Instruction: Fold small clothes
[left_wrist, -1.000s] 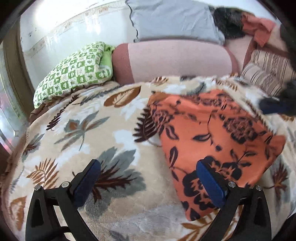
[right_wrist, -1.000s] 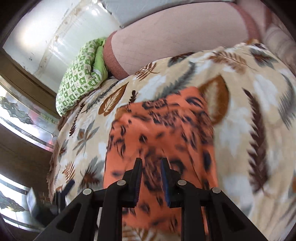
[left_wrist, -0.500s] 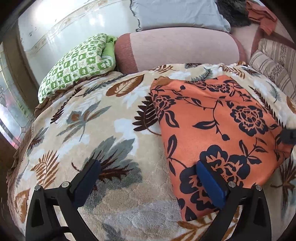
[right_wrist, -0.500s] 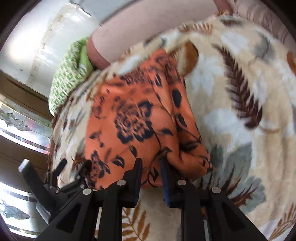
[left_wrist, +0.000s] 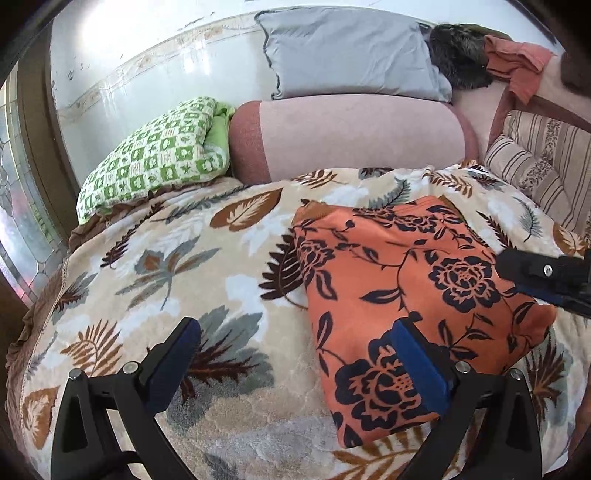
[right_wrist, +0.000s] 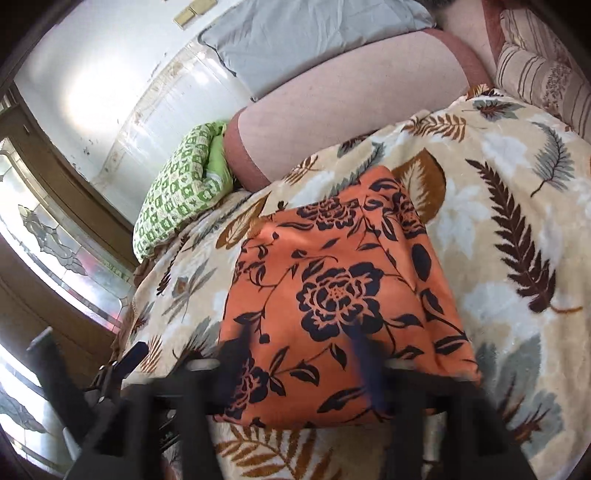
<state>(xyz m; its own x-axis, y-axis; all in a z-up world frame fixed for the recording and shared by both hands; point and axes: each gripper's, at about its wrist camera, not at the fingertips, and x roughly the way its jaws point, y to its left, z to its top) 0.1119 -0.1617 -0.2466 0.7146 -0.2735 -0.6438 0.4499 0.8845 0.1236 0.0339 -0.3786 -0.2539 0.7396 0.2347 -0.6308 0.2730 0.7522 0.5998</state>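
Note:
An orange garment with a dark flower print (left_wrist: 406, 280) lies folded into a rough rectangle on the leaf-patterned blanket (left_wrist: 177, 266). It also shows in the right wrist view (right_wrist: 340, 295). My left gripper (left_wrist: 295, 362) is open and empty, its right finger over the garment's near left edge. My right gripper (right_wrist: 299, 347) is blurred by motion, its fingers spread apart over the garment's near edge, holding nothing. It shows in the left wrist view (left_wrist: 546, 280) at the garment's right side.
A pink bolster (left_wrist: 354, 136), a green checked pillow (left_wrist: 159, 162) and a grey pillow (left_wrist: 351, 55) lie at the back. Striped cushions (left_wrist: 543, 166) line the right. A window (right_wrist: 55, 258) is on the left.
My right gripper has opened and let go of the garment's edge, which now lies flat. The left gripper has stayed open in place.

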